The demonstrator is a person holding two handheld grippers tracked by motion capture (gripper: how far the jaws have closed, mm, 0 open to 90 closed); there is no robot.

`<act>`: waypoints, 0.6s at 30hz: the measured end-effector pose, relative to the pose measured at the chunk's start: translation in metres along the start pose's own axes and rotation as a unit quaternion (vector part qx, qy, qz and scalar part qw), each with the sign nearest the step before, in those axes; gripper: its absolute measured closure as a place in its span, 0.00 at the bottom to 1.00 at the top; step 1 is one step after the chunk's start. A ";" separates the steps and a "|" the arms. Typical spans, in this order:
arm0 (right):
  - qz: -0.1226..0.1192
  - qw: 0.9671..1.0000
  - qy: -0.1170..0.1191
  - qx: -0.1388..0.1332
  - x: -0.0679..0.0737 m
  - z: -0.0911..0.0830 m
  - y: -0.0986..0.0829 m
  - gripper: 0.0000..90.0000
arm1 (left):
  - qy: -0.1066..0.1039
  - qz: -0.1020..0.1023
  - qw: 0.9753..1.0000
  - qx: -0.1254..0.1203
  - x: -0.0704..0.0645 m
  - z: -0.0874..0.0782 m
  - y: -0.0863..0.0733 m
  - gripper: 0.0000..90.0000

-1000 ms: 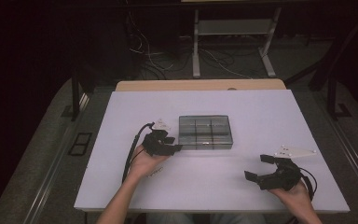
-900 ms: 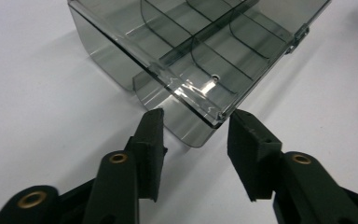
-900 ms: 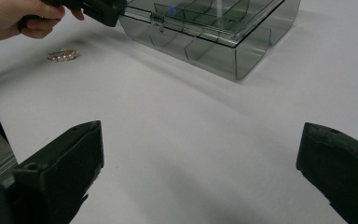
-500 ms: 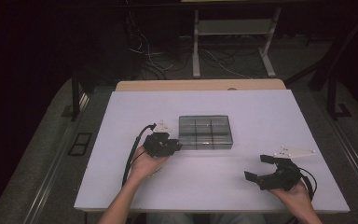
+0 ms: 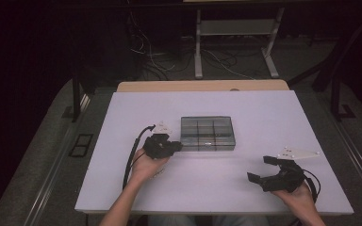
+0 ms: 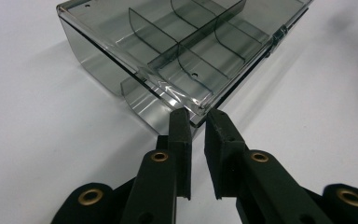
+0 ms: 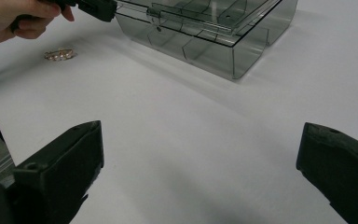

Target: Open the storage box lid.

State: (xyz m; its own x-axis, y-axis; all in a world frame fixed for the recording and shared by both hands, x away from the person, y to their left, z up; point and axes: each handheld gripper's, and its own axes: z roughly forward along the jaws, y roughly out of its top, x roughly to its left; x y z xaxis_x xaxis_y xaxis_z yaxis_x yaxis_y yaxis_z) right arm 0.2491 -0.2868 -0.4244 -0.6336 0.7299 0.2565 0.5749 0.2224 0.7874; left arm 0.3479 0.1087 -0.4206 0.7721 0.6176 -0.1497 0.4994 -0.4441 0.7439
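Left claw nearly clenched, slim gap between jaws, tips at corner of smoky transparent plastic compartment box, pinching nothing visible. Box sits mid-counter, lid down (dividers visible through it). Right claw released wide at box's 4 o'clock, well apart. Small gold ring on counter near left hand.

We see a white worktop with a bare wooden strip along its far edge. On the worktop, off to one side, lies a small gold ring set with pale stones. Past the far edge we make out a grey metal stand on the dark floor, with loose cables trailing beside it. Grey carpet borders the worktop on the left
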 end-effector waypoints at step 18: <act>0.002 1.000 -0.001 0.001 0.000 -0.001 0.004 0.01 | -0.011 -0.006 0.999 -0.040 0.000 -0.004 0.003 0.99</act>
State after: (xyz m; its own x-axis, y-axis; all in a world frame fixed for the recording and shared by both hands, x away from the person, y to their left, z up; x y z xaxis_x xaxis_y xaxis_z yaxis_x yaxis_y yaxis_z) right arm 0.2505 -0.2865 -0.4210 -0.6307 0.7316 0.2590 0.5783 0.2204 0.7855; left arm 0.3480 0.1102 -0.4155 0.7755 0.6076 -0.1717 0.4759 -0.3838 0.7913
